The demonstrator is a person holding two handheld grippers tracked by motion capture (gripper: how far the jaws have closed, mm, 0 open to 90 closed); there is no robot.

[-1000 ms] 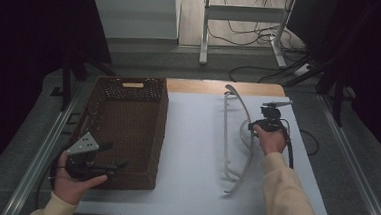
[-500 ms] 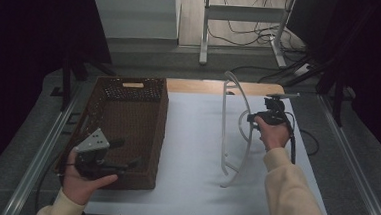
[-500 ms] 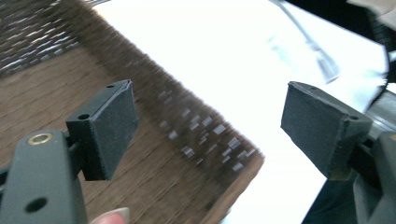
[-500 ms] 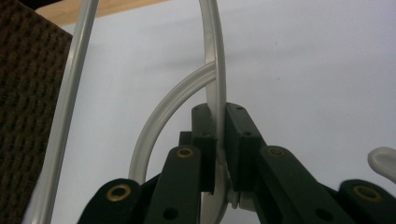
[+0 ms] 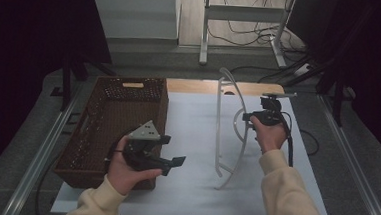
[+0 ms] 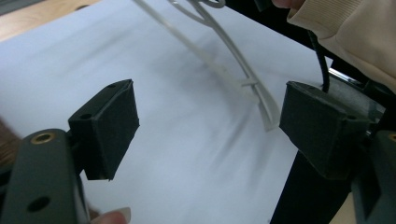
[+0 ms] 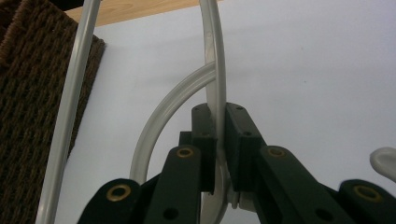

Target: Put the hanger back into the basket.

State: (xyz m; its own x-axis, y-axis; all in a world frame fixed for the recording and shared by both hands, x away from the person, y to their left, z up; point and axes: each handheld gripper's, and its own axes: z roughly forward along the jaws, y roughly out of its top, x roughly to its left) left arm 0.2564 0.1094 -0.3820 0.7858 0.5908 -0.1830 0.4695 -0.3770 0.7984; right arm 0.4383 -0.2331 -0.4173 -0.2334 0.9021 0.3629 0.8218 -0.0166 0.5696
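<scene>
On the white sheet (image 5: 197, 133), our right gripper (image 5: 250, 116) pinches the hanger (image 5: 220, 124), tilting it up; our left gripper (image 5: 173, 149), jaws spread, hovers beside the basket (image 5: 113, 108).

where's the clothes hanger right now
In the high view the white plastic hanger stands tilted up on the white table sheet, right of the wicker basket, clamped in the right tool.
</scene>
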